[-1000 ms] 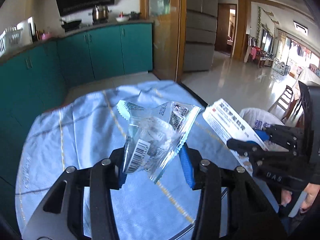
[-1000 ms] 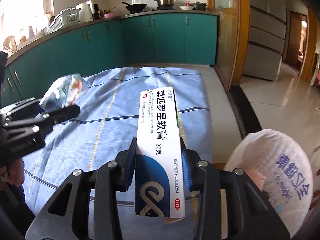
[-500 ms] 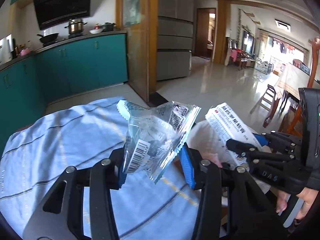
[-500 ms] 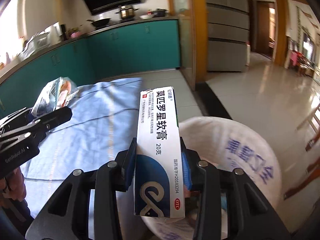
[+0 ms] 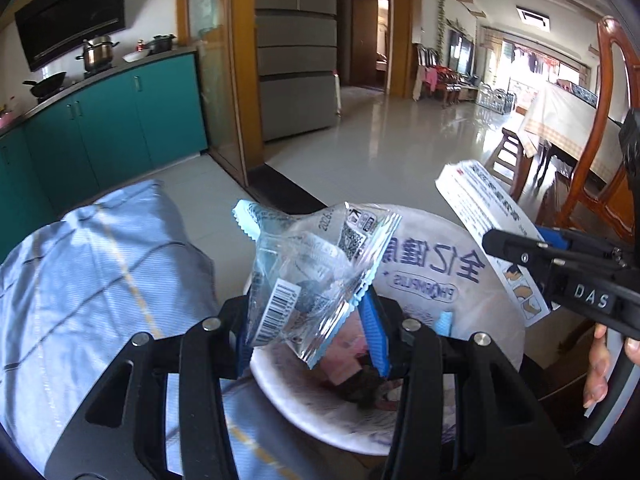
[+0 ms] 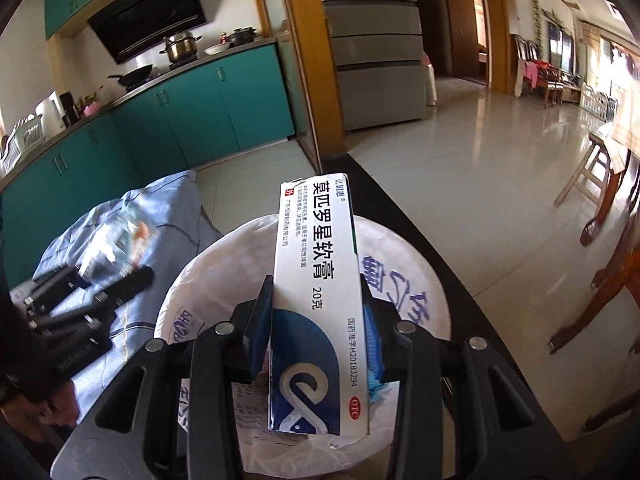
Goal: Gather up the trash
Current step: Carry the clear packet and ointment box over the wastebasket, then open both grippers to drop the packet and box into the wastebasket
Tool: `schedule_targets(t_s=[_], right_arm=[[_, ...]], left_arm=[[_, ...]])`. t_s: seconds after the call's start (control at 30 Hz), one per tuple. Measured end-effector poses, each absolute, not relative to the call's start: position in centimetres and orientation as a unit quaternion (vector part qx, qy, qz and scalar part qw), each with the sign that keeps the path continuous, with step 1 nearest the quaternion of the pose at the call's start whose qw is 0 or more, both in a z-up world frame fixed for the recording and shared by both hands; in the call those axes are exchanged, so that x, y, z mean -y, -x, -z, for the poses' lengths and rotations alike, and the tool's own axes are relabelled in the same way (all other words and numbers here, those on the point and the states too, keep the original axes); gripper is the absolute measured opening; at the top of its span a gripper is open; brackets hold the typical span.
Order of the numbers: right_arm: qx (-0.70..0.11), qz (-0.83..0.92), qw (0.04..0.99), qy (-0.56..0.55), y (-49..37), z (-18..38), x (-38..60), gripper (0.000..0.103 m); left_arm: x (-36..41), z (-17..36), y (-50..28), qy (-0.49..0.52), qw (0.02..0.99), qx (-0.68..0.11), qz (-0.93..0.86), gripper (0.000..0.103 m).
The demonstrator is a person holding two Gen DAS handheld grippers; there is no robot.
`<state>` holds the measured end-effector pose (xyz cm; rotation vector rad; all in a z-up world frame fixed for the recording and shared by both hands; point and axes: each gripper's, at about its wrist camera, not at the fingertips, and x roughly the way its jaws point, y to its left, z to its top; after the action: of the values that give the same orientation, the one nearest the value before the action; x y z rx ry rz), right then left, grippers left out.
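My left gripper (image 5: 310, 328) is shut on a clear plastic wrapper (image 5: 312, 272) with a barcode, held above the near rim of a white bag-lined trash bin (image 5: 460, 276). My right gripper (image 6: 318, 344) is shut on a white and blue ointment box (image 6: 316, 292), held over the bin's opening (image 6: 208, 280). The box (image 5: 484, 220) and right gripper (image 5: 560, 268) show at the right of the left wrist view. The left gripper (image 6: 104, 292) with the wrapper (image 6: 116, 244) shows at the left of the right wrist view. Trash lies inside the bin.
A table with a blue striped cloth (image 5: 88, 272) is left of the bin. Teal kitchen cabinets (image 6: 192, 120) stand behind. A wooden chair (image 5: 612, 160) and dining table are at the right. Tiled floor (image 6: 480, 168) stretches beyond.
Both grippers have swung right from over the blue cloth to over the trash bin, still holding the wrapper and the box.
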<state>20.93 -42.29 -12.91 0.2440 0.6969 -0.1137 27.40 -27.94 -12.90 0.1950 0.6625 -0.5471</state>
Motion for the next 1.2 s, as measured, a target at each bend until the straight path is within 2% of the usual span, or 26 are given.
schedule_targets(t_s=[0.27, 0.73, 0.8, 0.97, 1.07, 1.2], right_arm=[[-0.351, 0.06, 0.927, -0.119, -20.9, 13.4, 42.5, 0.039], [-0.356, 0.058, 0.926, -0.114, -21.1, 13.7, 42.1, 0.039], [-0.357, 0.057, 0.926, -0.113, -21.0, 13.8, 42.1, 0.039], [-0.359, 0.055, 0.925, -0.111, -21.1, 13.8, 42.3, 0.039], [-0.361, 0.054, 0.925, -0.111, -21.2, 13.8, 42.3, 0.039], [-0.36, 0.052, 0.925, -0.109, -21.2, 13.7, 42.2, 0.039]], left_arm=[[30.8, 14.4, -26.9, -0.116, 0.895, -0.328, 0.277, 0.049], [31.1, 14.4, -26.8, -0.121, 0.893, -0.328, 0.284, 0.052], [31.2, 14.5, -26.9, -0.123, 0.892, -0.33, 0.284, 0.058], [31.5, 14.5, -26.8, -0.125, 0.891, -0.33, 0.285, 0.059], [31.7, 14.7, -26.8, -0.125, 0.891, -0.332, 0.284, 0.07], [31.8, 14.7, -26.8, -0.128, 0.89, -0.333, 0.285, 0.07]])
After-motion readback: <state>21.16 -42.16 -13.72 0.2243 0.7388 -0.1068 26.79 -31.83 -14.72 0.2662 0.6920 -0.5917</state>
